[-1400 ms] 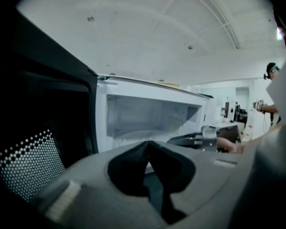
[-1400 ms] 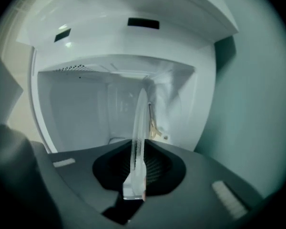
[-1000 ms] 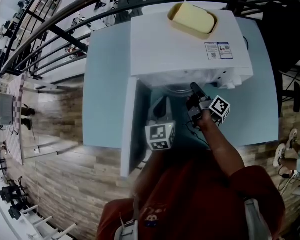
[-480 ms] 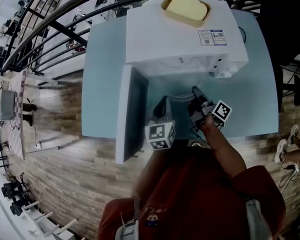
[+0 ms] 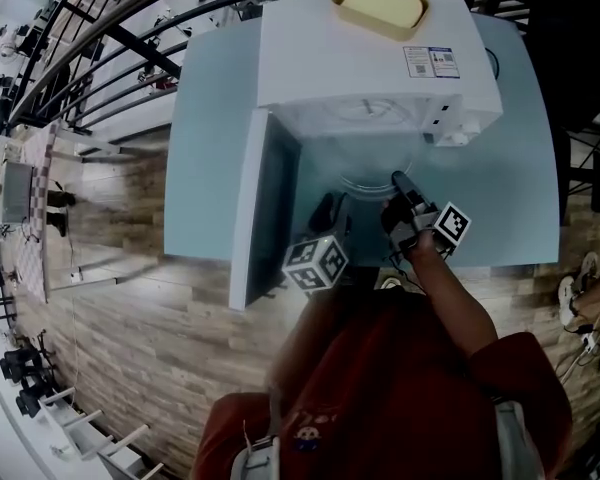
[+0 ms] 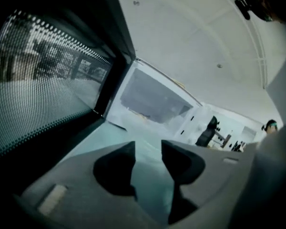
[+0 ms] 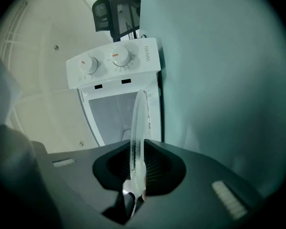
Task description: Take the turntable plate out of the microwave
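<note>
Glass turntable plate (image 5: 373, 178) is out, just in front of the microwave (image 5: 370, 63), rim pinched in my right gripper (image 5: 398, 182). Left gripper (image 5: 326, 212) jaws just opened, nothing btwn them. Pull-out step looks nearly done; next I'd lower it flat onto the tabletop (image 5: 212, 168) w/o tilting.

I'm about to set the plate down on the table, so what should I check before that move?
1. Right gripper clamped on the turntable plate rim: ok.
2. Plate fully outside the microwave: ok.
3. Left gripper let go: ok. Its jaws have just been opening and nothing is between them.
4. Door swung wide, out of the way: ok.
5. Table in front of the microwave bare: ok.
6. Plate unchipped: cannot tell.
</note>
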A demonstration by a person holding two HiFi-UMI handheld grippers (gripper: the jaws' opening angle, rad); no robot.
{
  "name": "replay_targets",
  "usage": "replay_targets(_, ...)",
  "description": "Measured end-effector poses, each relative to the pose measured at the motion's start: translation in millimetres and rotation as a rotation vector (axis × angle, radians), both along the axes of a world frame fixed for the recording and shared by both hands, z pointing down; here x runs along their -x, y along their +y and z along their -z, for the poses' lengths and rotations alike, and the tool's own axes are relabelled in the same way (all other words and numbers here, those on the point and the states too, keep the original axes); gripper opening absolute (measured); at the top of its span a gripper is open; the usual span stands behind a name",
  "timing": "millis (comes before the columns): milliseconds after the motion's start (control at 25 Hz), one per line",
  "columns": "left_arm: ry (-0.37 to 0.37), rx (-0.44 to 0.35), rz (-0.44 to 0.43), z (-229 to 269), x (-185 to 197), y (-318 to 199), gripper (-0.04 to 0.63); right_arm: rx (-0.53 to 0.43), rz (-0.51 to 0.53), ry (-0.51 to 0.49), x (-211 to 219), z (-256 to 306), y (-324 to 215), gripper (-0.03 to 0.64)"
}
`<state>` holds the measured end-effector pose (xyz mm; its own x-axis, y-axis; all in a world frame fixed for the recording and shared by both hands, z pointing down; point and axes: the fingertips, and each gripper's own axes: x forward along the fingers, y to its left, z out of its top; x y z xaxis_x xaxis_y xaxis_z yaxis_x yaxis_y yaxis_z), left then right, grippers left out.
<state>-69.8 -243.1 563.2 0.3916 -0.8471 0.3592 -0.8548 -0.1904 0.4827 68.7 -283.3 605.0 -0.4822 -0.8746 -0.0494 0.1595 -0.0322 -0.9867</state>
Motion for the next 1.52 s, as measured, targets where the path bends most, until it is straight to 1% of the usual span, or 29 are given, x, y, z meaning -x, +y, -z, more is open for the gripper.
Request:
replay_targets(120,0.165,0.049,0.013,-9,-3,-3,0.227,-0.001,0.003,-0.004,-2,0,4,0.037)
replay_targets(240,0.355,0.091,0.005,-15,-9,-11,0.264,-0.001,0.006,-0.004,-4,-1,9,0.037)
replay_targets(280,0.405,0.104,0.008,-17,-11,-15,0.271,0.001,0.007,-0.004,-5,-1,11,0.037)
replay_targets(360,0.474,0.121,0.01,-21,-14,-22,0.276,0.003,0.01,-0.005,-6,-1,12,0.036)
replay_targets(640,0.623,0.158,0.005,-33,-23,-44,0.276,-0.002,0.014,0.0,-3,2,14,0.036)
replay_targets(760,0.667,0.168,-0.014,-38,-28,-52,0.275,-0.014,0.029,0.031,-1,1,14,0.035)
replay_targets(840,0.699,0.169,-0.025,-41,-32,-58,0.261,-0.023,0.042,0.051,0,0,14,0.035)
replay_targets(1000,0.745,0.174,-0.038,-45,-39,-69,0.239,-0.024,0.055,0.056,1,-1,13,0.036)
replay_targets(1040,0.751,0.171,-0.04,-45,-39,-70,0.201,-0.026,0.061,0.058,1,-2,13,0.035)
replay_targets(1120,0.78,0.168,-0.04,-47,-37,-72,0.192,-0.032,0.077,0.065,3,-2,14,0.036)
replay_targets(1160,0.8,0.168,-0.039,-48,-36,-73,0.172,-0.036,0.086,0.07,5,-3,14,0.036)
replay_targets(1280,0.826,0.169,-0.03,-50,-33,-77,0.051,-0.04,0.106,0.081,9,-3,16,0.035)
replay_targets(1360,0.854,0.161,-0.034,-48,-33,-79,0.051,-0.04,0.108,0.086,10,-4,16,0.035)
replay_targets(1440,0.92,0.165,-0.028,-44,-36,-80,0.041,-0.039,0.108,0.103,10,-5,16,0.035)
replay_targets(1520,0.956,0.167,-0.013,-45,-35,-80,0.034,-0.019,0.11,0.134,9,-10,17,0.035)
